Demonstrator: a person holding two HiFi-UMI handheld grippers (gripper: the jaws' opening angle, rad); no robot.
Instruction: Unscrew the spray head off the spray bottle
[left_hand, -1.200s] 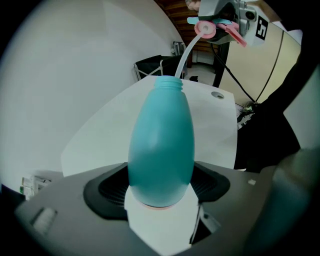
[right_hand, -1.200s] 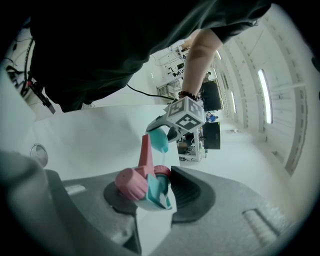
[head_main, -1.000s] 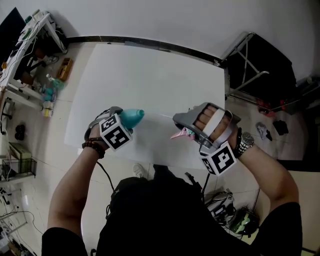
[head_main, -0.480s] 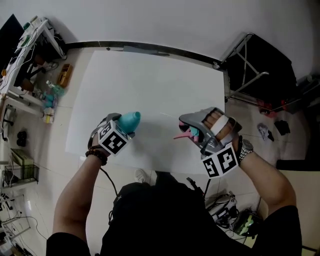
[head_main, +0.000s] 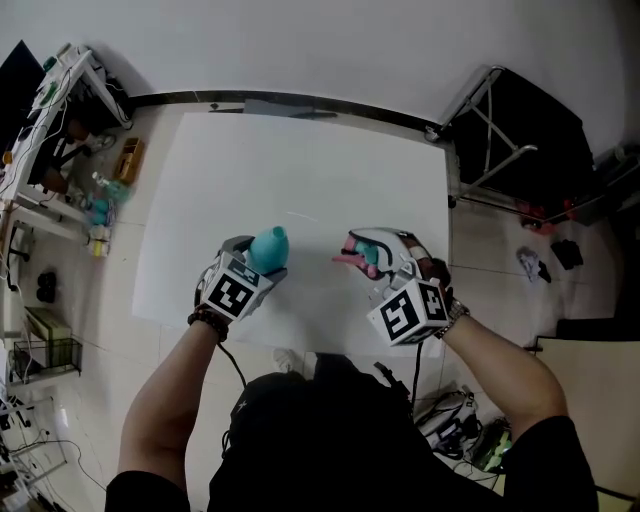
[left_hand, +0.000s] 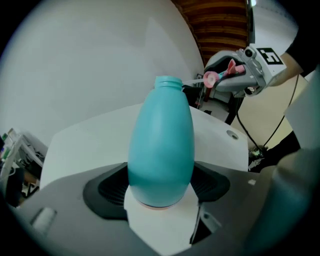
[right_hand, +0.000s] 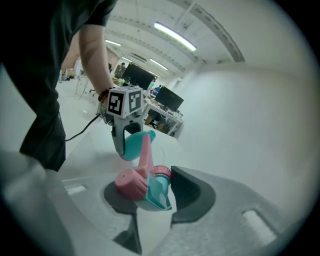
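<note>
My left gripper (head_main: 262, 262) is shut on the teal spray bottle (head_main: 269, 247), which has no head on it; its open neck (left_hand: 168, 82) points away from me in the left gripper view, the body (left_hand: 161, 145) pinched between the dark pads. My right gripper (head_main: 362, 256) is shut on the pink-and-teal spray head (head_main: 360, 255), apart from the bottle. In the right gripper view the spray head (right_hand: 145, 185) sits between the pads with its pink trigger up, and the bottle (right_hand: 135, 144) shows beyond it in the left gripper (right_hand: 122, 142).
Both grippers hang over the near part of a white table (head_main: 300, 170). Shelves with clutter (head_main: 60, 150) stand at the left, a black folding frame (head_main: 520, 130) at the right.
Both grippers have moved closer together and nearer to me over the table. The right gripper has rolled over, so its marker cube now faces up. The bottle has tipped more upright.
</note>
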